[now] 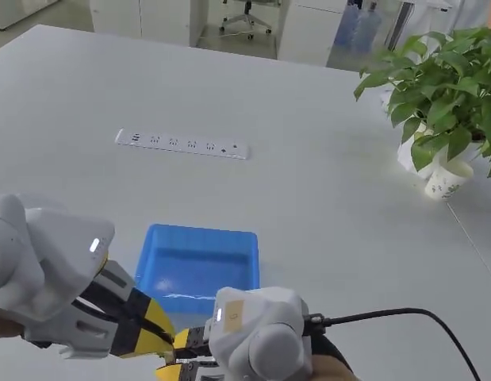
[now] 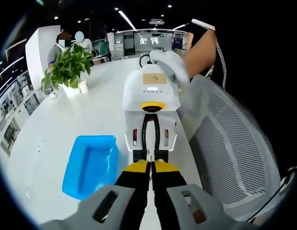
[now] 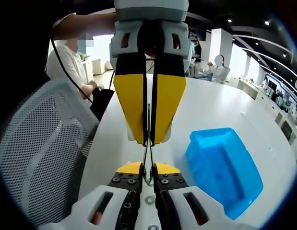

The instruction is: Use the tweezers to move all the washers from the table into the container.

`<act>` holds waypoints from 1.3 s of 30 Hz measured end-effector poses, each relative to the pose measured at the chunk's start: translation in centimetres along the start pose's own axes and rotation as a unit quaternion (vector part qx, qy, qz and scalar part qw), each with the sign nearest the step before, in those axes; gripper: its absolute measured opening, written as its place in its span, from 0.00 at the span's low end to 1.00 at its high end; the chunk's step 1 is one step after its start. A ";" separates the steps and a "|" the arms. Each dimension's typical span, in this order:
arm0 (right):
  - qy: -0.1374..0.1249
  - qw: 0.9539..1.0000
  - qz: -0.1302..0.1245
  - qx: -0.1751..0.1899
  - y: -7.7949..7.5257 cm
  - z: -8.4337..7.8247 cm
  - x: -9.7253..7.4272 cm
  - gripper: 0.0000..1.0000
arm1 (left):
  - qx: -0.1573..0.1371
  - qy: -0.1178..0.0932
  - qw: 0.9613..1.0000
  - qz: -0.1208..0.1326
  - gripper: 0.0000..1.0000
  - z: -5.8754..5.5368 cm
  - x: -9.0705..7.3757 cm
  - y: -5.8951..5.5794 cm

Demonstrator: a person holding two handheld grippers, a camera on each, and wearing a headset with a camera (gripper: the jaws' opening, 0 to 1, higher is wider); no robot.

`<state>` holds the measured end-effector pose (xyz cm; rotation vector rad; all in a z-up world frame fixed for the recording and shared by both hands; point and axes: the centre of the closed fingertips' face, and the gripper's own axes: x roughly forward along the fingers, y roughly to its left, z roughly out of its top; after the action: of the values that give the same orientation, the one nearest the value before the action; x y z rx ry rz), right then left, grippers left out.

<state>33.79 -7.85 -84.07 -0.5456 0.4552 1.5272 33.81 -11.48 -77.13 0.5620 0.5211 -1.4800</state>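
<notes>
The blue container (image 1: pixel 199 262) sits on the white table just beyond both grippers; it lies left of the jaws in the left gripper view (image 2: pixel 88 165) and to the right in the right gripper view (image 3: pixel 225 167). My left gripper (image 1: pixel 167 337) and right gripper (image 1: pixel 191 341) meet tip to tip at the table's near edge. Thin metal tweezers (image 3: pixel 148 120) run between them. The left gripper's yellow jaws (image 3: pixel 148 141) are shut on the tweezers, and so are the right gripper's (image 3: pixel 148 171). In the left gripper view its own jaws (image 2: pixel 151 165) face the right gripper (image 2: pixel 149 154).
A white power strip (image 1: pixel 182 144) lies further back on the table. At the far right stand a potted plant (image 1: pixel 443 87) and a paper cup (image 1: pixel 447 181). A white mesh chair (image 2: pixel 234 158) is beside the table's near edge. People sit in the background.
</notes>
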 end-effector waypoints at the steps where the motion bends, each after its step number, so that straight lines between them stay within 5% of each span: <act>1: 0.000 1.000 0.000 -0.001 0.0 0.1 0.0 0.10 | 0.000 0.000 1.000 0.000 0.05 0.1 -0.1 0.0; 17: -0.011 1.000 -0.009 -0.012 -1.5 2.0 -0.9 0.10 | 0.008 -0.003 1.000 -0.004 0.04 1.4 -1.6 1.3; 39: -0.024 0.999 -0.037 -0.024 -5.5 4.1 -2.1 0.10 | 0.029 -0.004 1.000 0.008 0.04 3.2 -3.4 4.7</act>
<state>39.01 -6.94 -79.23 -0.5563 0.3576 1.4800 38.39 -10.82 -72.37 0.6052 0.4675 -1.4861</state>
